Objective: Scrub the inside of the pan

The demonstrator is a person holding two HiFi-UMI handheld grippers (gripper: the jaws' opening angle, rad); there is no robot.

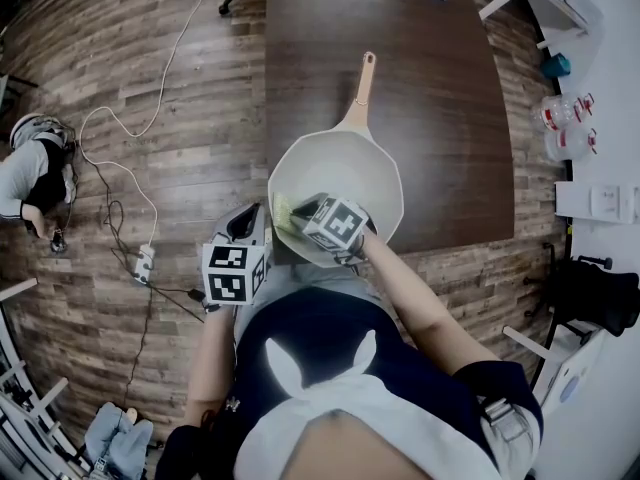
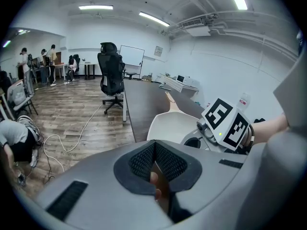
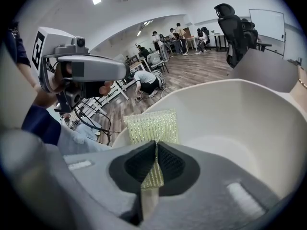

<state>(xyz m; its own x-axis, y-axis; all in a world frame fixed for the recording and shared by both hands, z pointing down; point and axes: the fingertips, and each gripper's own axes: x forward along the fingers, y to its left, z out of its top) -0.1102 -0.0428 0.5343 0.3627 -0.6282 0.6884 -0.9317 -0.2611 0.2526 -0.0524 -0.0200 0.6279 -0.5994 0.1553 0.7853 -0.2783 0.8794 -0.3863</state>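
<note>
A cream pan (image 1: 345, 168) with a tan handle (image 1: 362, 88) sits at the near edge of the dark table (image 1: 440, 98). My right gripper (image 1: 300, 218) is inside the pan at its near left wall, shut on a yellow-green scrub cloth (image 1: 283, 211). In the right gripper view the cloth (image 3: 151, 126) sticks out past the jaws (image 3: 155, 145) and lies against the pan's wall (image 3: 230, 119). My left gripper (image 1: 250, 223) is held just outside the pan's near left rim, apart from it, with its pads together. From it the pan (image 2: 170, 126) lies ahead.
Cables (image 1: 130, 168) and a power strip (image 1: 145, 261) lie on the wood floor at the left, where a person (image 1: 30, 173) crouches. An office chair (image 2: 111, 75) stands by the table's far end. A white counter with bottles (image 1: 565, 118) runs along the right.
</note>
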